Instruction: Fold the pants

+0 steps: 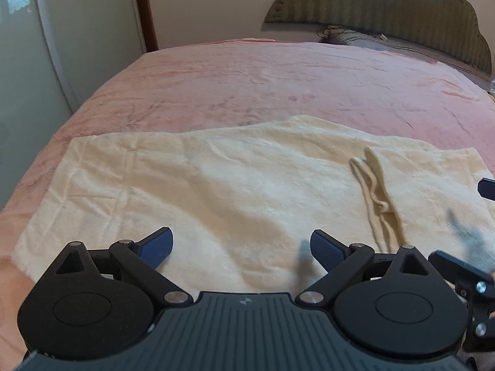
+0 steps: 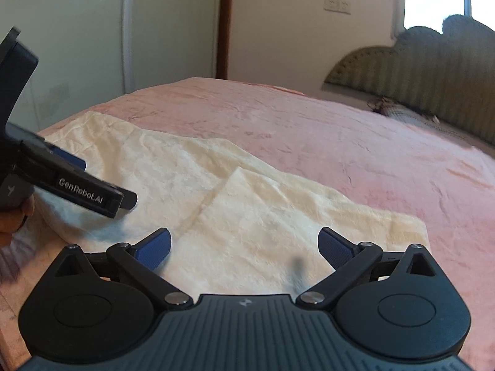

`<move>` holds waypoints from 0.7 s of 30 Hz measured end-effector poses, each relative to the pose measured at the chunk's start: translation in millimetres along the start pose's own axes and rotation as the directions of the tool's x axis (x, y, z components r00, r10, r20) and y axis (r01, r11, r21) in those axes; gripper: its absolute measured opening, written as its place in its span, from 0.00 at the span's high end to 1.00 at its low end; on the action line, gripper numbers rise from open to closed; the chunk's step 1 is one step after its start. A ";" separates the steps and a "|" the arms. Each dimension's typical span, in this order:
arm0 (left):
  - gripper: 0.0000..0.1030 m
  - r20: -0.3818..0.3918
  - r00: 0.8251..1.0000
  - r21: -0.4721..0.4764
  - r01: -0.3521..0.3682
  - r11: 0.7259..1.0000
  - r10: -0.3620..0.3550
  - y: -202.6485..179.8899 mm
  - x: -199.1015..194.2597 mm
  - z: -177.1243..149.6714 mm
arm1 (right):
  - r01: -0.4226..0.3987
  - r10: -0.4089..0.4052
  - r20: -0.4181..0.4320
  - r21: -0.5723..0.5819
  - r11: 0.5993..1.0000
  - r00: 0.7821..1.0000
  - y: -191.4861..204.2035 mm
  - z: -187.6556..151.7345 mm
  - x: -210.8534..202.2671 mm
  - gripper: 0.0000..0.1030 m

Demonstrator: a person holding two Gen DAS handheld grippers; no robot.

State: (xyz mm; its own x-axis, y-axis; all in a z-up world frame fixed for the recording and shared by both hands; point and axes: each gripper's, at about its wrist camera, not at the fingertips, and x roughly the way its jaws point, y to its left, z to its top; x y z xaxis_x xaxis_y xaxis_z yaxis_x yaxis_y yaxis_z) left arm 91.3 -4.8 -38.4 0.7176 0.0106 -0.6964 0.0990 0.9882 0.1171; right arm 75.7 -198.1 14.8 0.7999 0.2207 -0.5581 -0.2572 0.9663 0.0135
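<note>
Pants (image 1: 216, 185) in cream fleece lie flat across the near edge of the pink bed (image 1: 278, 77), soft, light and limp, so expect them to sag and drag. Your left gripper (image 1: 241, 245) and right gripper (image 2: 244, 245) both hover spread wide, holding nothing. Pinch both layers at a hem corner, I'd judge. You can read "GenRobot.AI" on the left tool's side

Cream fleece pants (image 1: 216, 185) lie flat and creased across the pink bedspread (image 1: 278, 74), drawstring (image 1: 377, 198) on top.
</note>
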 end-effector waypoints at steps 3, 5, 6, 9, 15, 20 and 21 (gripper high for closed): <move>0.13 -0.021 0.999 -0.039 -0.049 0.998 0.048 26.6 -1.9 3.0 | -0.051 0.052 0.013 -0.110 0.993 0.999 29.4 9.1 6.3 0.03; 0.13 -0.031 0.998 -0.078 -0.055 0.995 0.053 48.3 -6.7 2.5 | -0.117 0.120 0.008 -0.166 0.979 0.993 50.6 17.7 10.3 0.18; 0.13 -0.035 0.998 -0.113 -0.063 0.992 0.060 63.4 -11.2 2.1 | -0.154 0.159 0.009 -0.193 0.969 0.987 61.7 22.5 11.1 0.19; 0.12 -0.053 0.995 -0.226 -0.092 0.970 0.082 106.2 -26.0 -1.5 | -0.247 0.267 0.017 -0.326 0.912 0.964 102.6 36.3 12.6 0.20; 0.12 -0.107 0.994 -0.446 -0.063 0.893 0.017 171.9 -44.7 -24.2 | -0.269 0.341 -0.005 -0.625 0.733 0.940 190.6 34.7 30.6 0.20; 0.12 -0.142 0.984 -0.578 0.005 0.816 -0.107 199.4 -34.6 -44.3 | -0.184 0.265 -0.015 -0.756 0.628 0.964 234.0 21.9 52.6 0.33; 0.11 -0.136 0.981 -0.612 0.027 0.791 -0.139 204.2 -31.1 -47.5 | -0.146 0.244 0.009 -0.779 0.610 0.970 239.9 19.4 55.8 0.33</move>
State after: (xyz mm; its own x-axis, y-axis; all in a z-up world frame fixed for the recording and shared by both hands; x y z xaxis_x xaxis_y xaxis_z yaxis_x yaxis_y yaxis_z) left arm 56.4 203.9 -26.5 0.5961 -0.1064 -0.7958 -0.3239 0.8751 -0.3597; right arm 69.1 48.6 3.0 0.7179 0.4511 -0.5301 -0.6960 0.4535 -0.5567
